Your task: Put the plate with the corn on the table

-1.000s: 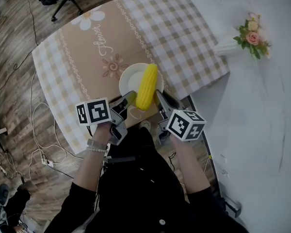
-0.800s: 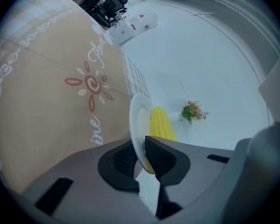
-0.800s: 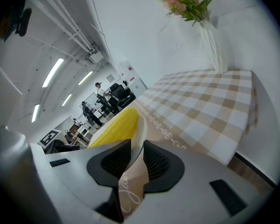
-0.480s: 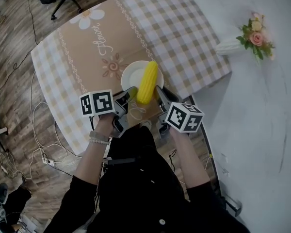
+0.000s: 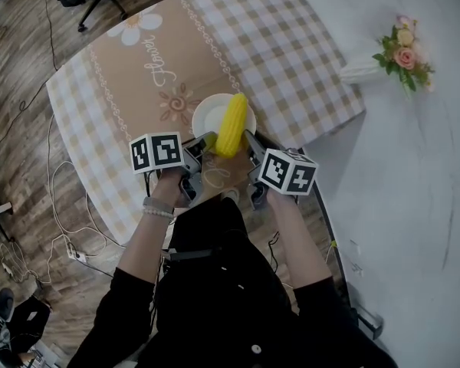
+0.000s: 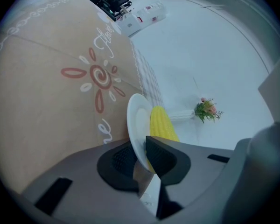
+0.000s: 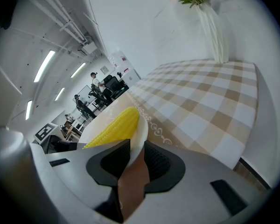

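While the left gripper (image 5: 204, 142) is clamped on the near rim of the plate (image 5: 211, 115), the right gripper (image 5: 250, 139) pinches the rim beside it; the corn (image 5: 231, 123) lies across the plate, mid-frame, over the checked worktop (image 5: 138, 75).

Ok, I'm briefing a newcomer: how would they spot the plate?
Start at the table draped in tan and checks. Near its front edge is a round white plate, gripped at the rim by the left claw and right claw. Only it carries a yellow corn cob.
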